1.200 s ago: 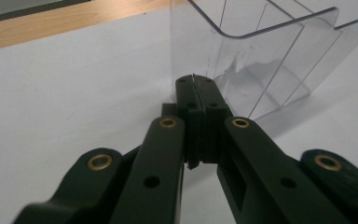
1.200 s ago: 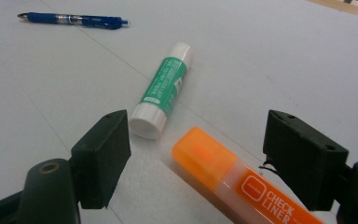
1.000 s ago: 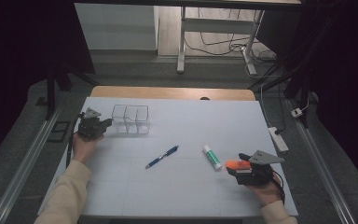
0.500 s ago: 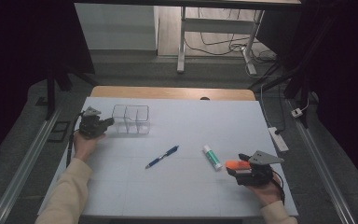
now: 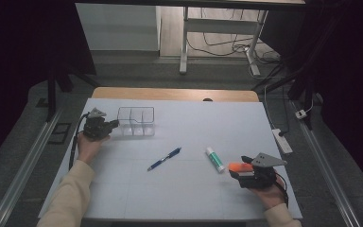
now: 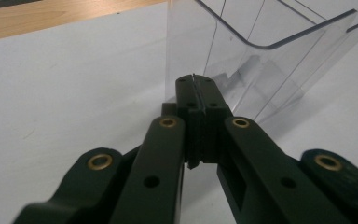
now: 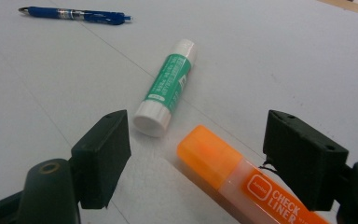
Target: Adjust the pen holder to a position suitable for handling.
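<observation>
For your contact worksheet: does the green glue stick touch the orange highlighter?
Apart. The right gripper view shows bare table between the glue stick and the highlighter.

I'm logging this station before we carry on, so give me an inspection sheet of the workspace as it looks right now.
Surface: white table top, a bare wooden strip at its far edge.
Job's things: clear three-compartment organizer, empty, upright; orange highlighter lying between the right claw's jaws, not pressed.
Clutter: green glue stick and blue pen lying apart mid-table.
Grippers: left claw shut, tips at the organizer's near wall; right claw open.
Cables: one trailing from the left claw; power strip beside the table; loose wires on the floor beyond.
Surroundings: dark room, white table frame behind.
</observation>
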The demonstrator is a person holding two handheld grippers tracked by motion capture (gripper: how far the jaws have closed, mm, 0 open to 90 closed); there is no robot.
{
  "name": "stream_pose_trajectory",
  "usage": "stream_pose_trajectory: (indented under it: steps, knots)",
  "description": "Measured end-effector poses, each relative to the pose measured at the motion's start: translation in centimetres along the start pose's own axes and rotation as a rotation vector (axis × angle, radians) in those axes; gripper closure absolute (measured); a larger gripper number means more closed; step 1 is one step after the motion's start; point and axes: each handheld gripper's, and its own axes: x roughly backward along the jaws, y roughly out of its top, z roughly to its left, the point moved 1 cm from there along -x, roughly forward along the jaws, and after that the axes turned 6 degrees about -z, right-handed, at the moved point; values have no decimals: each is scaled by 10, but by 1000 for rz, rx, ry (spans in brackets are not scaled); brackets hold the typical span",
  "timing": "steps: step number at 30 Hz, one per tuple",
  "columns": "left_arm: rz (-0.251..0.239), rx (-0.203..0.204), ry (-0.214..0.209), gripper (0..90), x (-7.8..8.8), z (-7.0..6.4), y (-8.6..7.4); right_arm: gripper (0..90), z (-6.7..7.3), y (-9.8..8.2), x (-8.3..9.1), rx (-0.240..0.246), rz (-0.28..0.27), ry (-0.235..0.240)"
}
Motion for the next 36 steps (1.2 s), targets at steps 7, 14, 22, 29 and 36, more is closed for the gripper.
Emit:
stream_pose_trajectory:
  steps: [7,14,22,29,36]
  knots:
    - [-9,-11,-2,888,-1,-6,3,229,1,0,-1,-1,-2,-1]
    - [-10,-14,-10,888,-7,-10,5,229,1,0,-1,9,11,-6]
    - [-11,-23,-19,888,-13,-16,9,229,2,0,-2,11,9,2]
    - [-8,-32,-23,888,-20,-22,12,229,2,0,-2,13,11,2]
    - [-5,-29,-26,888,-25,-26,16,229,3,-1,-2,14,17,4]
